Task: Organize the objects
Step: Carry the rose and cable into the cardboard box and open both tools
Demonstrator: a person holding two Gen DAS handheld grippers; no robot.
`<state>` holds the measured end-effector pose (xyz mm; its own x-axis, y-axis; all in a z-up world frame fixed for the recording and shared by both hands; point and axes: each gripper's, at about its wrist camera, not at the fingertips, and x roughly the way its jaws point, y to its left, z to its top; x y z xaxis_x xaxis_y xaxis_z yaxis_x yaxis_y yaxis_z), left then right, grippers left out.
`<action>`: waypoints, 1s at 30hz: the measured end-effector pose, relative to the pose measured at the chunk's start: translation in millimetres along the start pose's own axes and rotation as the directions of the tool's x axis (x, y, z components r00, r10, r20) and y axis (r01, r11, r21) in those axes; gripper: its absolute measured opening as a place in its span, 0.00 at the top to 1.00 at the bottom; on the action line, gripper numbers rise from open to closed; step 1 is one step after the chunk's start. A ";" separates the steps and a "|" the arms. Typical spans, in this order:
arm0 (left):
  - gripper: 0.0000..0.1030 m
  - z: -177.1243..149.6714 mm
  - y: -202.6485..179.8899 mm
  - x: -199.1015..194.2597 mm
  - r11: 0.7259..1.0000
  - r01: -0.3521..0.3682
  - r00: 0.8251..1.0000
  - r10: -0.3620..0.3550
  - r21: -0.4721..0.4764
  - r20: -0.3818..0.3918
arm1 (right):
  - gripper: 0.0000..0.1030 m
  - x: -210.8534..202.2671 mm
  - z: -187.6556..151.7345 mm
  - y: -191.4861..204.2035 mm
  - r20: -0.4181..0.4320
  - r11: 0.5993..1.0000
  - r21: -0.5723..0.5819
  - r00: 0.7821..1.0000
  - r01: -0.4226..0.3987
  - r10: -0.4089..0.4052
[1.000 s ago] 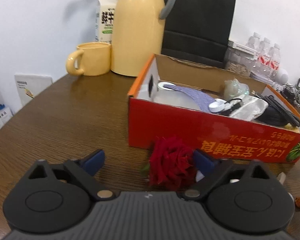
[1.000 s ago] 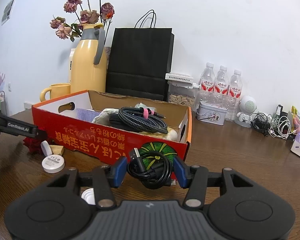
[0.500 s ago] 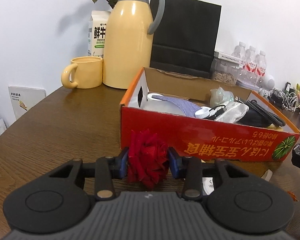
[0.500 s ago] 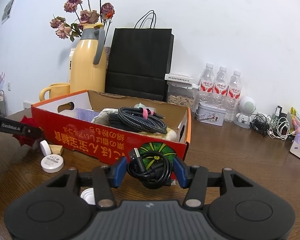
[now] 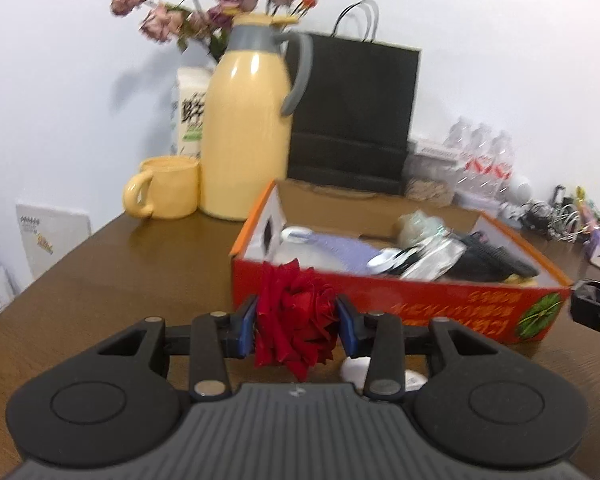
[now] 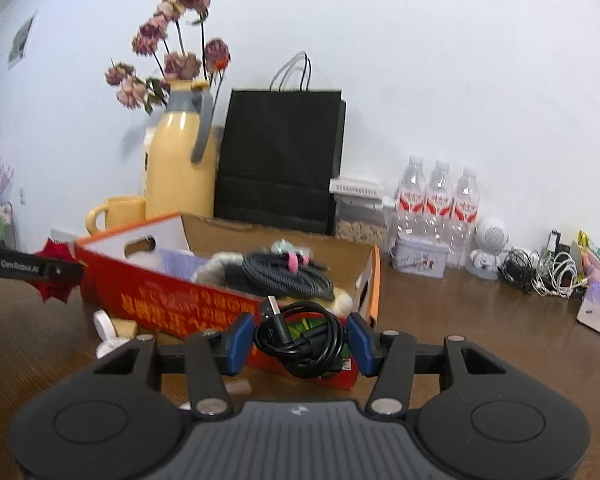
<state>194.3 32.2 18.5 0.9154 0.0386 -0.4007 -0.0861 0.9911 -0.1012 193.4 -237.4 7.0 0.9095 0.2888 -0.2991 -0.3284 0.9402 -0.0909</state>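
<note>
Red rose (image 5: 296, 316), lower centre of frame, sits pinched in my left gripper (image 5: 297, 324) just before the red box (image 5: 440, 312). My right gripper (image 6: 300, 338) is clamped on a black coiled cable (image 6: 300, 334). I'd lift both clear of the box's near wall before letting go, keeping pressure gentle on the petals.

A deep red rose (image 5: 296, 316) is seen between blue pads (image 5: 246, 330) on black tongs (image 5: 296, 326). A glossy black cable (image 6: 300, 334) is shown against the red box (image 5: 420, 308), which is printed with yellow characters and a green round emblem and edged in orange. The jug (image 5: 246, 148) and mug (image 5: 168, 188) are coloured pale yellow, the bag (image 5: 352, 116) black, the worktop (image 5: 120, 272) dark wood-grained brown.
</note>
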 end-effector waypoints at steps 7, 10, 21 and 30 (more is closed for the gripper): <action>0.60 32.7 -27.2 0.6 0.997 0.054 0.996 -0.057 0.052 0.064 | 0.52 6.6 30.0 7.3 0.043 0.999 0.010 0.998 -0.043 0.043; 0.60 47.9 -38.4 9.1 0.996 0.065 0.994 -0.070 0.066 0.084 | 0.52 16.9 45.3 13.5 0.058 0.999 0.004 0.998 -0.037 0.037; 0.60 76.5 -51.4 72.7 0.999 0.045 0.997 -0.047 0.031 0.066 | 0.52 99.4 83.2 12.9 0.007 0.999 0.036 1.000 0.001 -0.001; 0.60 76.3 -46.7 115.4 0.999 0.023 1.000 -0.023 0.028 0.010 | 0.52 137.5 75.6 3.3 -0.043 0.998 0.068 0.999 0.014 -0.011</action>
<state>334.0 0.1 46.4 0.9211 0.0168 -0.3890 -0.0539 0.9950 -0.0846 336.6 -180.9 37.4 0.9010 0.2706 -0.3390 -0.2980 0.9541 -0.0306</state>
